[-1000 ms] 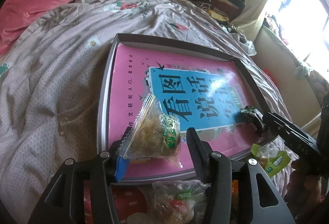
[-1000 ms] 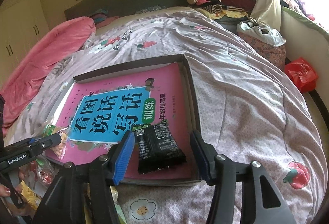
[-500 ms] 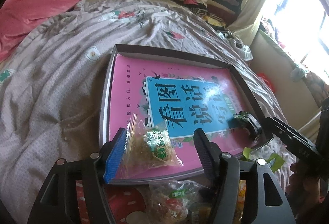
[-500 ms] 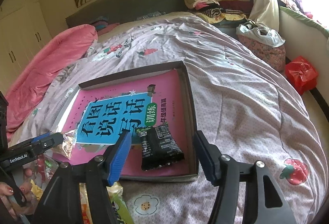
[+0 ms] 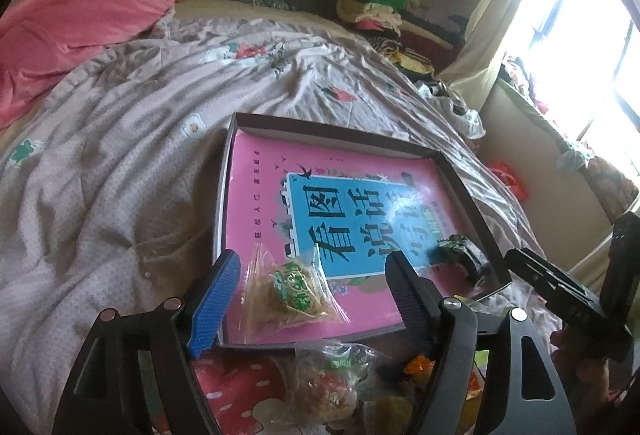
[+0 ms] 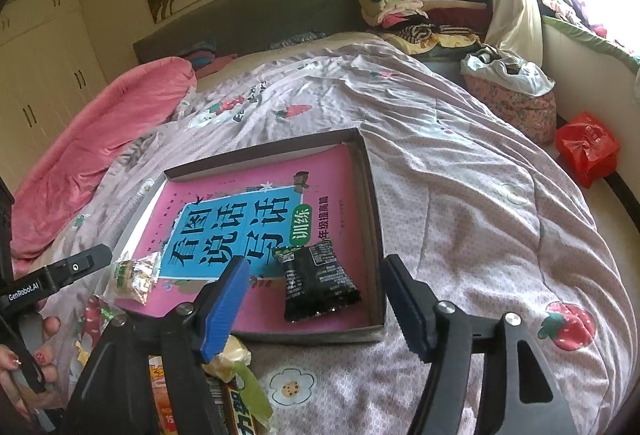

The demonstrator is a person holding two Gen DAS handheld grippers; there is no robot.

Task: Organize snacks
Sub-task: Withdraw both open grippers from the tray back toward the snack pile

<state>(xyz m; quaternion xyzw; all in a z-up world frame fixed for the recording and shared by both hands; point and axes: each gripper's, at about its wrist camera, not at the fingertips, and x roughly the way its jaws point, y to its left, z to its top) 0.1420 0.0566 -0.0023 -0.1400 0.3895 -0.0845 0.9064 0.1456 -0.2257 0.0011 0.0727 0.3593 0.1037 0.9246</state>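
A shallow dark box (image 5: pixel 472 191) (image 6: pixel 370 195) lies on the bed with a pink book (image 5: pixel 260 203) (image 6: pixel 332 171) inside. A clear snack bag with a green label (image 5: pixel 294 291) (image 6: pixel 134 277) rests on the book's near left corner. My left gripper (image 5: pixel 314 289) hangs over it, jaws opening, pads off the bag. A black snack packet (image 6: pixel 318 281) (image 5: pixel 462 255) lies at the box's near right corner. Above it my right gripper (image 6: pixel 316 297) is opening too, not touching the packet.
More snack packets (image 5: pixel 340 383) (image 6: pixel 232 395) are heaped on the quilt in front of the box. A pink duvet (image 6: pixel 100 139) lies at the left, folded clothes (image 6: pixel 400 3) at the headboard, a red bag (image 6: pixel 586 147) on the floor. A hand (image 6: pixel 24 367) holds the left gripper.
The left gripper let go of the clear bag, which now lies on the book, and drew back and up with jaws widening. The right jaws widened over the black packet.
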